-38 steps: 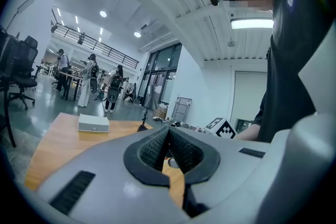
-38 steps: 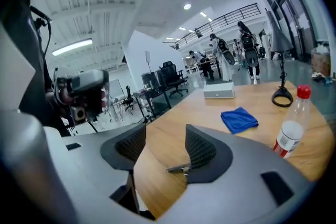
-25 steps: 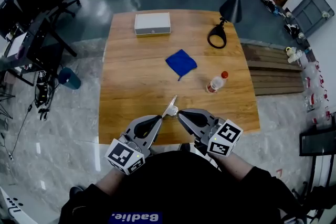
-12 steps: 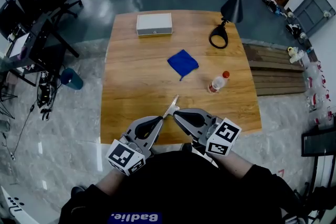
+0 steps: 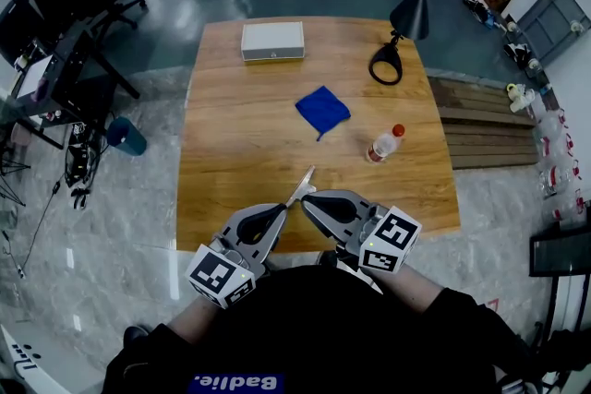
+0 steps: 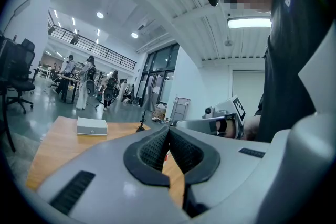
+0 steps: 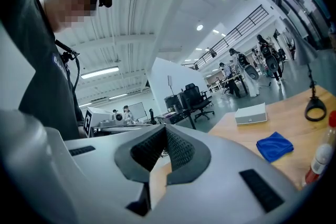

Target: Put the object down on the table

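Grey jaws of the left gripper (image 6: 168, 132) are pressing tight together, their ribbed pads meeting along the seam. In the head view a thin pale sliver (image 5: 304, 183) is jutting out from that gripper's tips and running on in line with its own axis. It is most likely being pinched there, though edge-on it is not showing in the left gripper view. The right gripper (image 5: 307, 197) is also clamping fully shut, nothing showing between its pads, and its tips are nudging in at the sliver's base from the other side.

The sliver's long axis is pointing away from the person and slightly to the right, its free end hanging over the near part of the wooden table (image 5: 231, 163); its height above the wood cannot be told. Bare wood is lying directly ahead of it, while the blue cloth (image 5: 322, 111) and the plastic bottle (image 5: 380, 146) are sitting well beyond. Lowering forward along that axis is looking like the coming move, with the left gripper being the one to let go.
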`<state>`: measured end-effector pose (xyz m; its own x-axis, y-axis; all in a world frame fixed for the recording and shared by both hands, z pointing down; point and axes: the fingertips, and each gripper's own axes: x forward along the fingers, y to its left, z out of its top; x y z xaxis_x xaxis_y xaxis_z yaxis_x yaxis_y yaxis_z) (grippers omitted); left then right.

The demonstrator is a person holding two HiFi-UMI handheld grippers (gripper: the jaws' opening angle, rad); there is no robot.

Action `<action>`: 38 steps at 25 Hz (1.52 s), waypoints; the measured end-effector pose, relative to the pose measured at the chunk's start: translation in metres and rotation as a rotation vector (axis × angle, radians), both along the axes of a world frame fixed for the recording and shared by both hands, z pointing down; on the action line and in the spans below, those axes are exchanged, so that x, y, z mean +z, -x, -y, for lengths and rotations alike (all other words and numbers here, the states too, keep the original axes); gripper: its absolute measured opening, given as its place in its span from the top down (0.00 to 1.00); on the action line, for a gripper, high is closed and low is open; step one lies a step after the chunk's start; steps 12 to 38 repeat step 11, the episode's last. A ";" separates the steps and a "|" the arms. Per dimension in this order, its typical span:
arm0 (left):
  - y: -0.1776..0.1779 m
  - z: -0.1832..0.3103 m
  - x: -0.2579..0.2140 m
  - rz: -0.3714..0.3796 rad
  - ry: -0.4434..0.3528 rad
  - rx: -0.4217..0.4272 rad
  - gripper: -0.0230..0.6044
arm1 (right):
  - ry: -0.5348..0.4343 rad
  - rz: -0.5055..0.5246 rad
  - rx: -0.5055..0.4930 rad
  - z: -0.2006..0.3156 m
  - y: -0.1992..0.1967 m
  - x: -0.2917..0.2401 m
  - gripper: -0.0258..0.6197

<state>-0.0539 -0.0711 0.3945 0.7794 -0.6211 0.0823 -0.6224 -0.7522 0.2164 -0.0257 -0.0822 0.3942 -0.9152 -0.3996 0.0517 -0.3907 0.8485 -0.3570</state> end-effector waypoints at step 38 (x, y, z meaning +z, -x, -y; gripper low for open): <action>-0.001 -0.004 0.005 0.011 -0.017 0.003 0.95 | 0.005 -0.003 -0.008 -0.004 0.001 0.004 0.95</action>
